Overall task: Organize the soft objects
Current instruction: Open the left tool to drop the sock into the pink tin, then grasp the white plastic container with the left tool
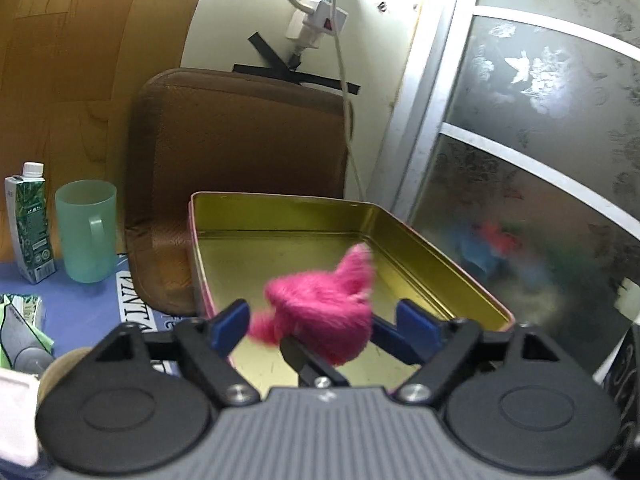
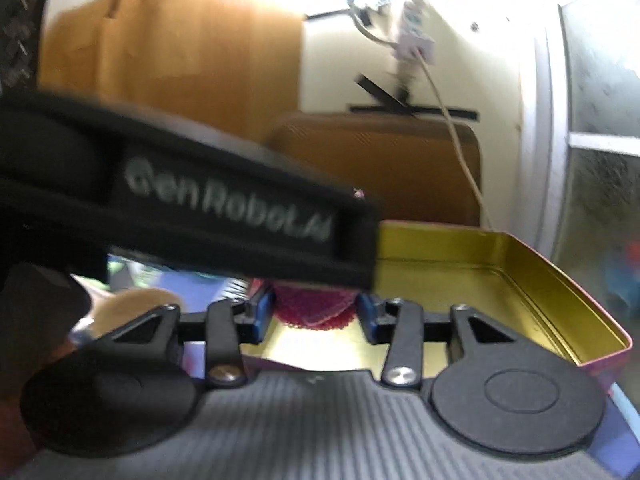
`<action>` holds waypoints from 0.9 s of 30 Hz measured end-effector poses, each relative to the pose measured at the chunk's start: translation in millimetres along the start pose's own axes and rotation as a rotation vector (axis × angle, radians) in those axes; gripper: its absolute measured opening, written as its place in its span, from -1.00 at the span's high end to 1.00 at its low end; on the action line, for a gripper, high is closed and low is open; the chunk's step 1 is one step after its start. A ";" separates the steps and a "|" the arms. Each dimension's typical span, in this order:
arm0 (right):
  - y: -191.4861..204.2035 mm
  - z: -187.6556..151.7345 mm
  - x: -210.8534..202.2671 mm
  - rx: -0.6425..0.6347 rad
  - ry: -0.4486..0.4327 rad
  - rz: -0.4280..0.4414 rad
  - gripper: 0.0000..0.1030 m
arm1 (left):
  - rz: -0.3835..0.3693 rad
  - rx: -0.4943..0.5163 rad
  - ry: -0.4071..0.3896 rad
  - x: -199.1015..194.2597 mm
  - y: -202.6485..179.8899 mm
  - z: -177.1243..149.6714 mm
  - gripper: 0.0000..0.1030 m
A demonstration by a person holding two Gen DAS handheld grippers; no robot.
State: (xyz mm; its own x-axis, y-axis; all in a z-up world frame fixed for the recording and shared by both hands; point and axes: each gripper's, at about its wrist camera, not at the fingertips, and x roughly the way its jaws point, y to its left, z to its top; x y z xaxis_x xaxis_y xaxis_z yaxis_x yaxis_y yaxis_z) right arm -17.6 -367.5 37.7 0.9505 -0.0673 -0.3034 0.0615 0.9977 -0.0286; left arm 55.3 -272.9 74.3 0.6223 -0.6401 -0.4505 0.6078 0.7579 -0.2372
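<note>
A fluffy pink soft toy [image 1: 320,312] is blurred between the spread blue pads of my left gripper [image 1: 324,322], over the open gold tin box [image 1: 420,236]; neither pad touches it. My right gripper [image 2: 316,316] holds a dark red knitted cloth [image 2: 316,306] between its blue pads at the near edge of the same tin [image 2: 560,280]. The left gripper's black body [image 2: 224,216] crosses in front of the right wrist view and hides part of the tin.
A brown chair back [image 1: 240,152] stands behind the tin. A green plastic mug [image 1: 86,232] and a carton [image 1: 30,224] stand at left on the blue table cover [image 1: 80,304]. A frosted glass door [image 1: 540,140] is at right.
</note>
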 end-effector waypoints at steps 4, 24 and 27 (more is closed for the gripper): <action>-9.8 -5.8 1.0 0.018 -0.012 -0.057 -0.61 | 0.033 -0.004 -0.010 -14.6 9.4 -2.9 -0.76; 133.3 -20.1 2.5 -0.145 0.177 0.250 0.29 | 0.302 -0.398 -0.167 -217.6 226.3 -108.0 -0.74; 132.4 -12.4 28.4 -0.123 0.204 0.126 0.29 | 0.292 -0.417 -0.154 -214.6 233.3 -112.4 -0.75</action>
State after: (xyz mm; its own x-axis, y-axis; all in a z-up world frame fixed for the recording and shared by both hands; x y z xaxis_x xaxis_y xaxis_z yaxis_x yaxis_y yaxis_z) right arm 13.7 -237.4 13.5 0.8664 0.0448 -0.4974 -0.1028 0.9906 -0.0899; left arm 8.1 55.5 18.8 0.8207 -0.3819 -0.4249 0.1695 0.8731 -0.4572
